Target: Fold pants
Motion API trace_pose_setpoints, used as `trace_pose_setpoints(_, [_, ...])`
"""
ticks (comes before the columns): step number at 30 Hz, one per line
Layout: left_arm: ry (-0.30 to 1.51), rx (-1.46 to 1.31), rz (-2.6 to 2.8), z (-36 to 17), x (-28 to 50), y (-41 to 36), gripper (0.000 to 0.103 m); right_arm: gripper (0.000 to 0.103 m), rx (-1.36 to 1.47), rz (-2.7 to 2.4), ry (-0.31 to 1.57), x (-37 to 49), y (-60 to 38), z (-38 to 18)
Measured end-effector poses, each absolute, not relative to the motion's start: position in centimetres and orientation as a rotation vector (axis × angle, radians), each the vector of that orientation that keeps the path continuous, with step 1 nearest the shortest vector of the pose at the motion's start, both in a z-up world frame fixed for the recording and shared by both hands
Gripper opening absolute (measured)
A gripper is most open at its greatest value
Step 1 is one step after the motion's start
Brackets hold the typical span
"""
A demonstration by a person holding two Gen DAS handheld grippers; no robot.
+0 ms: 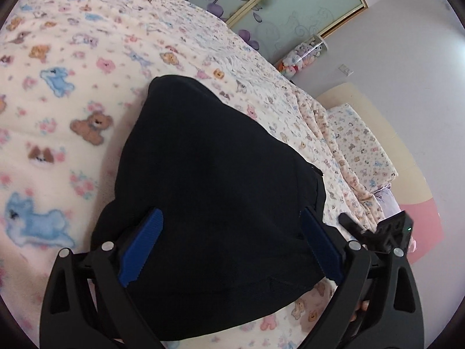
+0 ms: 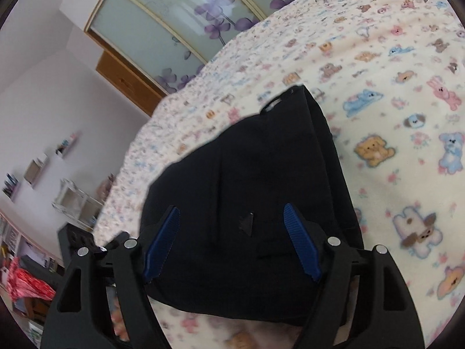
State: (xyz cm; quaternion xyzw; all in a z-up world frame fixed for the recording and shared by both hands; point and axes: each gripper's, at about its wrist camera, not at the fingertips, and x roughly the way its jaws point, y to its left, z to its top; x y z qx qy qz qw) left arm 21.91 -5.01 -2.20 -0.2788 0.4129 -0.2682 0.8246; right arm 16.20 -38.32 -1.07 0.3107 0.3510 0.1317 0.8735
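The black pants (image 1: pixel 215 192) lie bunched and folded on the bed, and also show in the right wrist view (image 2: pixel 261 180). My left gripper (image 1: pixel 231 218) is open, its blue-padded fingers (image 1: pixel 142 244) spread wide over the near end of the pants. My right gripper (image 2: pixel 231 212) is open too, its blue fingers (image 2: pixel 302 244) spread over the near part of the pants. Neither gripper holds any cloth. The right gripper's body shows at the right edge of the left wrist view (image 1: pixel 389 229).
A cream fleece blanket with teddy bears and puppies (image 1: pixel 72 93) covers the bed. A matching pillow (image 1: pixel 360 142) lies at the headboard. A wardrobe with purple flower doors (image 2: pixel 180 29) stands behind. Wall shelves (image 2: pixel 58 180) are at the left.
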Motion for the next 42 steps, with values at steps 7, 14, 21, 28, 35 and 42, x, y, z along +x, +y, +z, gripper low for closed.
trace_pose_setpoints(7, [0.844,-0.61,-0.592,-2.7,21.8,-4.4,0.095,0.076,0.657,0.295,0.692,15.4,-38.5,-1.6])
trace_pose_setpoints(14, [0.746,-0.443,-0.6,0.7,16.6,-5.3,0.099,0.084,0.71,0.328,0.628,11.6,-38.1,2.7])
trace_pose_setpoints(21, [0.848,-0.47,-0.583,-1.8,17.3,-6.1,0.101,0.096,0.758,0.243,0.775,11.0,-37.7,-1.8])
trace_pose_setpoints(28, [0.8,-0.203,-0.499,-0.7,15.2,-9.2,0.101,0.102,0.8,0.293,0.687,10.4,-38.6,-1.9])
trace_pose_setpoints(35, [0.641,-0.109,-0.447,2.3,8.9,-7.9,0.101,0.102,0.746,0.137,0.67,6.5,-38.9,0.8])
trace_pose_setpoints(42, [0.558,-0.074,-0.36,2.6,3.4,-6.2,0.101,0.102,0.482,-0.053,0.653,2.2,-36.2,2.1])
